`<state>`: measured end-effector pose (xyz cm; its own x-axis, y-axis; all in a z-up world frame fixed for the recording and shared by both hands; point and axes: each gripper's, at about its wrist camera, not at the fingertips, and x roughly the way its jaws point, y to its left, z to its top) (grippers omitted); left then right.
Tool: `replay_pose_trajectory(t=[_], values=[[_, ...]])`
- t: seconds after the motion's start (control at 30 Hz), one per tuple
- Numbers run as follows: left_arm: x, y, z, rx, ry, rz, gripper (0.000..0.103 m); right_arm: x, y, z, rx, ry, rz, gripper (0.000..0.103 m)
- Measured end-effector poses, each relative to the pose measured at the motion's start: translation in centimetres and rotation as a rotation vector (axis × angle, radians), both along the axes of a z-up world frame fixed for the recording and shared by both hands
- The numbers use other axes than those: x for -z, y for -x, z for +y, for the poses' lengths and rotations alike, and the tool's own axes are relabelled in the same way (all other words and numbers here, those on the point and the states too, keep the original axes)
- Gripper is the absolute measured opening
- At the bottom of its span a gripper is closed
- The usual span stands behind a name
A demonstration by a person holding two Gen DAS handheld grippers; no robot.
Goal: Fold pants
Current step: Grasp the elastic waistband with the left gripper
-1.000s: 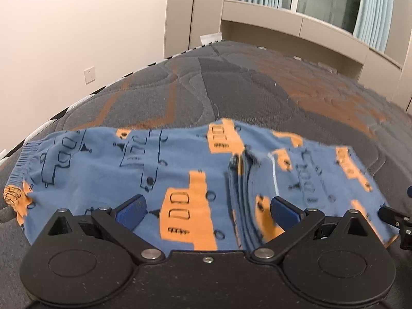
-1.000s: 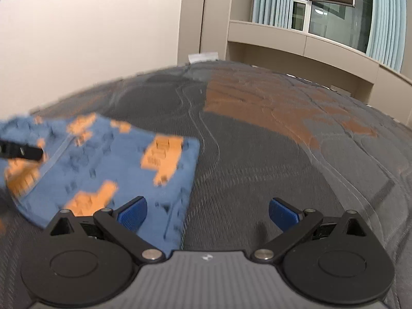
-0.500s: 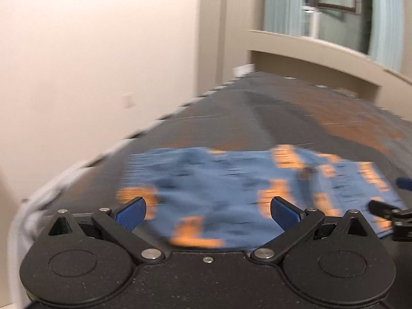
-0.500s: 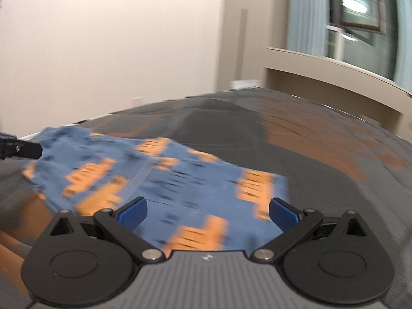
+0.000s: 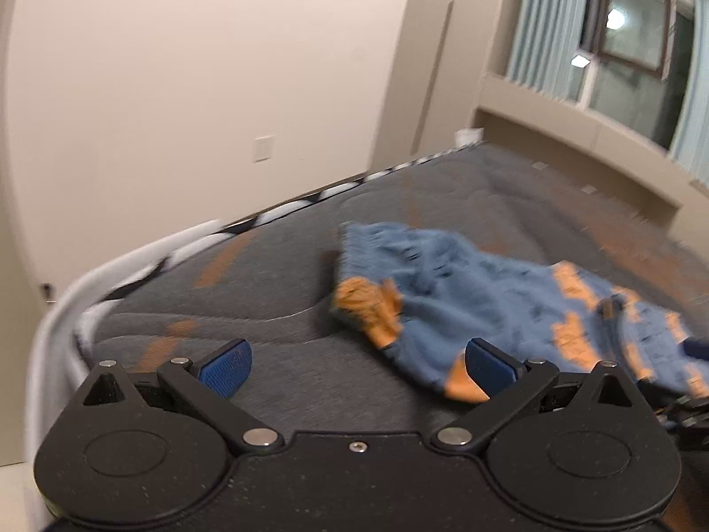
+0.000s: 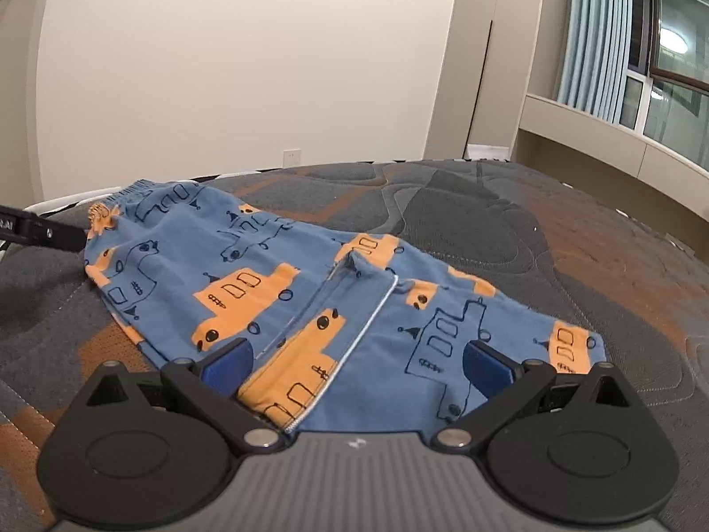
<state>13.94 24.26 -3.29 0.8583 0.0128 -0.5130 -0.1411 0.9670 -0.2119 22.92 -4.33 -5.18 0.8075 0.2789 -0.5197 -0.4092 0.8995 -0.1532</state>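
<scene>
The pants (image 6: 310, 292), blue with orange vehicle prints, lie spread on the grey-and-orange quilted mattress (image 6: 554, 239), waistband at the far left, leg ends at the near right. The legs appear already laid one over the other along the fly seam, so the lengthwise fold looks done and a crosswise fold is judged to be the step in hand.

The right claw (image 6: 354, 365) stands released, jaws wide apart, poised over the near edge of the cloth and grasping nothing. The left claw (image 5: 356, 365) is likewise released and empty, over bare mattress with only its right finger above the near corner of the pants (image 5: 509, 306).

To do the step well: each claw should take one corner of the same end, pinching all layers together. Lift only enough to clear the mattress, carry the end across at even height, and set edge on edge before letting go. A single-layer grip would pull the stack apart.

Limits of observation: the left wrist view is motion-blurred, and print and hems cannot be read there. The right end of the pants is cut off in that view. The nearest hem hides under the right claw body. A dark bar (image 6: 40, 232) at the left edge beside the waistband is probably the other claw; contact cannot be determined.
</scene>
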Motion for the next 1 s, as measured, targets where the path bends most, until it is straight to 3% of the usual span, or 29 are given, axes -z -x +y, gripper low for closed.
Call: replay_pose_trajectory(t=[0.2,0.3,0.57,0.77,0.87,1.0], values=[[0.4,-1.9,2.0,0.009,0.206,-0.036,0.102,0.4,0.1,0.4,0.023,0.012,0.012,0.103],[0.3,-2.7,2.6,-0.032,0.225,-0.021,0.102,0.5,0.2,0.6,0.028,0.014,0.013,0.103],[0.8,-2.5,3.0,-0.016,0.322,-0.028,0.101,0.5,0.1,0.4,0.036,0.002,0.021,0.103],[0.8,-2.6,2.2,-0.054,0.342,-0.019,0.101,0.5,0.3,0.5,0.037,0.006,0.017,0.103],[0.7,-2.2,2.1,-0.075,0.368,-0.023,0.095,0.5,0.3,0.4,0.035,0.000,0.018,0.103],[1.4,-1.1,2.2,-0.180,0.451,-0.066,0.080,0.5,0.2,0.3,0.035,-0.006,0.020,0.103]])
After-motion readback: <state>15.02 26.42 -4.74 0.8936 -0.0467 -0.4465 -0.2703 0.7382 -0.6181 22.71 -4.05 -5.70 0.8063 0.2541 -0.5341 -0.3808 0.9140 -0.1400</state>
